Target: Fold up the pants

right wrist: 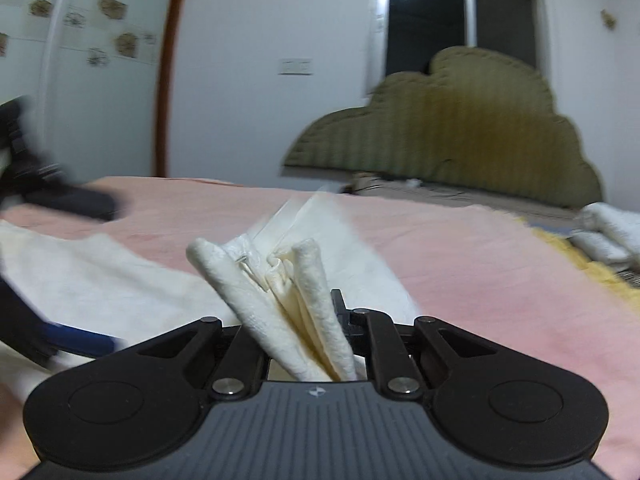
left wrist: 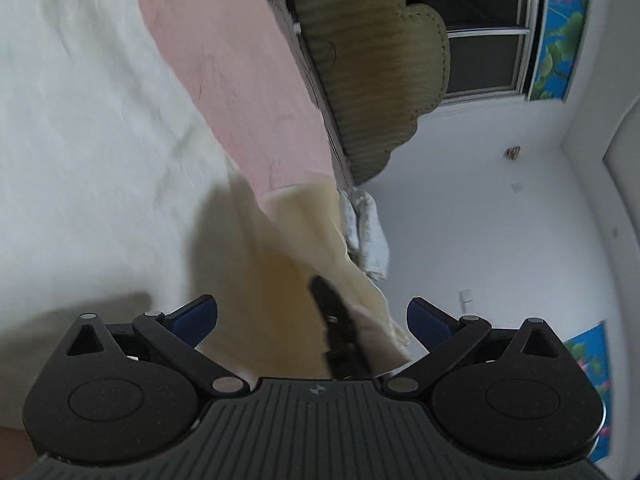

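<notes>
The pants (left wrist: 80, 140) are cream-white cloth spread over a pink bed sheet (left wrist: 224, 80). My left gripper (left wrist: 312, 320) is open, its blue pads wide apart above a lifted fold of the cloth. The right gripper's black finger (left wrist: 340, 340) shows between them, under the cloth. In the right wrist view my right gripper (right wrist: 308, 344) is shut on a bunched edge of the pants (right wrist: 280, 300), which stands up in folds between the jaws. The left gripper (right wrist: 52, 340) is blurred at the left edge there.
A padded olive headboard (right wrist: 460, 128) stands at the bed's far end below a dark window (right wrist: 424, 20). Rolled white cloth (right wrist: 612, 232) lies at the bed's right edge. White walls and a doorframe (right wrist: 168, 80) surround the bed.
</notes>
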`<state>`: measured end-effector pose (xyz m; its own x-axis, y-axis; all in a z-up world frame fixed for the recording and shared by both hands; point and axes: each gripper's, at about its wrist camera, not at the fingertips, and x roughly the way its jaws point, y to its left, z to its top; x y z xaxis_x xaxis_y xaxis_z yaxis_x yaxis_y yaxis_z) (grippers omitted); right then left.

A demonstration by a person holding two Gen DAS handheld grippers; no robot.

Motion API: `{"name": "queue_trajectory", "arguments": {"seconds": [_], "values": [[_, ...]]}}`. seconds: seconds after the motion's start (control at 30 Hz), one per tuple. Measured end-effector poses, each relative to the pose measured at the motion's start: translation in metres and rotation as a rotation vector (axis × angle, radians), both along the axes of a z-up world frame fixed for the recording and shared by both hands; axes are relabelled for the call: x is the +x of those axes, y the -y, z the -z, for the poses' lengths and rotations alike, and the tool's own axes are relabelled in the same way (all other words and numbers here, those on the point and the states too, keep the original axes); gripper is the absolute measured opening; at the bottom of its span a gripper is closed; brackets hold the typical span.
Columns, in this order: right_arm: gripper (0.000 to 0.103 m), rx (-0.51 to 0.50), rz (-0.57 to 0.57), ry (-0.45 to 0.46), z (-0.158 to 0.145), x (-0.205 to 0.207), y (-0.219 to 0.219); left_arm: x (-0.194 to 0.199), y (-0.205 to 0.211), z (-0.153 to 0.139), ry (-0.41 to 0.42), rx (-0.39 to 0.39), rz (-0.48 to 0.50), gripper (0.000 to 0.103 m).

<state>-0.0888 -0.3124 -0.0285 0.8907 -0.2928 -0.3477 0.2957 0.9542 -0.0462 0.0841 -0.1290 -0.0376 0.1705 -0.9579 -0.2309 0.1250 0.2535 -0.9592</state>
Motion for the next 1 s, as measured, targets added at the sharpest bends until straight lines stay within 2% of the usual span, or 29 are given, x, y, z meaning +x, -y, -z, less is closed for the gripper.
{"name": "queue_trajectory", "arguments": {"seconds": [0.13, 0.27, 0.37, 0.43, 0.47, 0.5, 0.57, 0.6, 0.67, 0.7, 0.73, 0.83, 0.93, 1.0], "values": [[0.011, 0.024, -0.065, -0.008, -0.001, 0.005, -0.023, 0.009, 0.013, 0.015, -0.101, -0.015, -0.013, 0.102], [0.011, 0.046, -0.103, 0.004, -0.006, 0.006, -0.037, 0.023, 0.009, 0.026, -0.2, -0.035, -0.047, 0.103], [0.011, 0.024, -0.11, 0.002, -0.011, 0.012, -0.047, 0.03, 0.004, 0.027, -0.223, -0.021, -0.048, 0.102], [0.011, -0.041, -0.141, -0.012, -0.013, 0.014, -0.058, 0.036, -0.005, 0.023, -0.191, -0.018, -0.072, 0.099], [0.011, -0.077, -0.159, -0.02, -0.012, 0.014, -0.064, 0.039, -0.011, 0.018, -0.165, -0.003, -0.091, 0.088], [0.011, -0.109, -0.176, -0.029, -0.012, 0.015, -0.07, 0.043, -0.015, 0.014, -0.141, 0.026, -0.102, 0.081], [0.011, -0.157, -0.201, -0.047, -0.01, 0.019, -0.082, 0.052, -0.024, 0.002, -0.096, 0.122, -0.119, 0.051], [0.011, -0.17, -0.212, -0.055, -0.009, 0.021, -0.086, 0.057, -0.029, -0.007, -0.074, 0.196, -0.129, 0.043], [0.011, -0.162, -0.238, -0.065, -0.01, 0.028, -0.093, 0.064, -0.037, -0.023, -0.003, 0.294, -0.134, 0.025], [0.011, -0.152, -0.252, -0.068, -0.01, 0.031, -0.095, 0.067, -0.038, -0.032, 0.047, 0.341, -0.128, 0.022], [0.011, -0.141, -0.267, -0.07, -0.011, 0.036, -0.098, 0.068, -0.039, -0.04, 0.104, 0.393, -0.123, 0.015], [0.011, -0.097, -0.311, -0.073, -0.01, 0.049, -0.104, 0.066, -0.035, -0.07, 0.32, 0.587, -0.129, 0.013], [0.011, -0.068, -0.349, -0.081, -0.008, 0.066, -0.114, 0.058, -0.028, -0.085, 0.529, 0.759, -0.133, 0.014], [0.011, -0.089, -0.365, -0.087, -0.005, 0.075, -0.124, 0.053, -0.024, -0.086, 0.61, 0.83, -0.139, 0.014]]}}
